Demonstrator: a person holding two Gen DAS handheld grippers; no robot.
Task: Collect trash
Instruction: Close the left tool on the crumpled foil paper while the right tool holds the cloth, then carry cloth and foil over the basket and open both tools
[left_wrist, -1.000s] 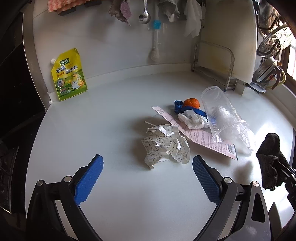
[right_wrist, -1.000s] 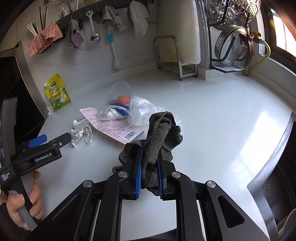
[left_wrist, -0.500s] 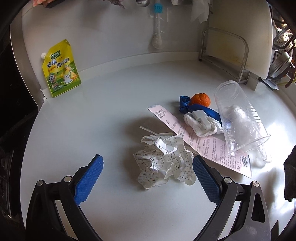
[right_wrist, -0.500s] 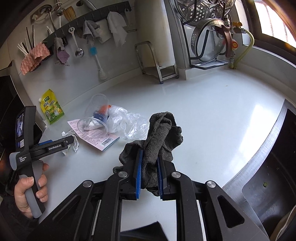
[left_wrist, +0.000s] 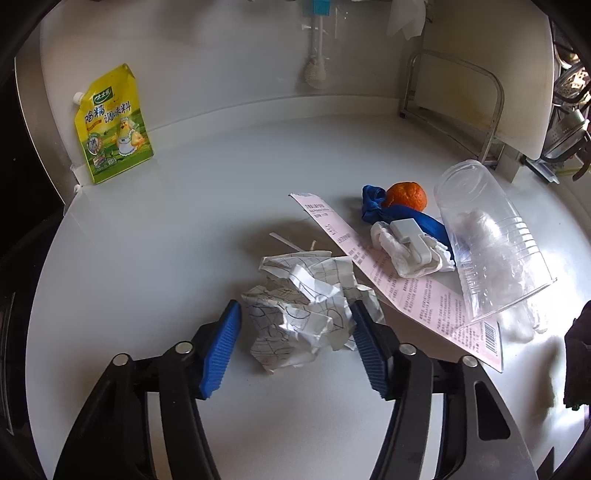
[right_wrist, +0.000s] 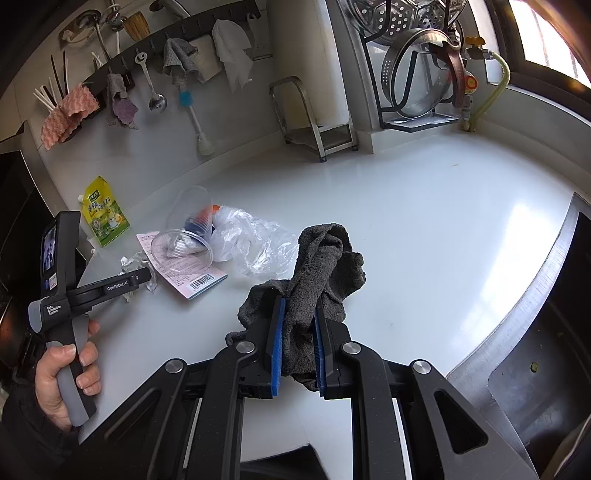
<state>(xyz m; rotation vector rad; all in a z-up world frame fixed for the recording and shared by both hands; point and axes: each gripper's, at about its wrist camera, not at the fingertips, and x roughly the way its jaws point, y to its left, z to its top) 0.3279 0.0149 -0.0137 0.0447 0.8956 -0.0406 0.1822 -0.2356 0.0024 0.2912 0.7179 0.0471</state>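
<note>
A crumpled white paper ball (left_wrist: 306, 306) lies on the white counter (left_wrist: 184, 240) between the blue pads of my left gripper (left_wrist: 294, 310). Its jaws are closing; the right pad touches the paper and the left pad stands a little off it. Beyond the ball lie a pink receipt (left_wrist: 406, 291), a tipped clear plastic cup (left_wrist: 487, 240), an orange (left_wrist: 406, 194), a blue strap (left_wrist: 402, 214) and a white plastic piece (left_wrist: 406, 236). My right gripper (right_wrist: 299, 303) is shut on a dark grey cloth (right_wrist: 321, 266), held above the counter right of a clear plastic bag (right_wrist: 255, 240).
A yellow seasoning pouch (left_wrist: 110, 125) leans on the back wall at the left. A metal stand (right_wrist: 314, 122) and a dish rack (right_wrist: 417, 85) stand at the back. A steel sink (right_wrist: 535, 369) opens at the right. A hand (right_wrist: 66, 373) holds the left gripper.
The left gripper has come closer to the crumpled paper and its jaws have narrowed from wide apart to just around it. The right gripper keeps the cloth.
</note>
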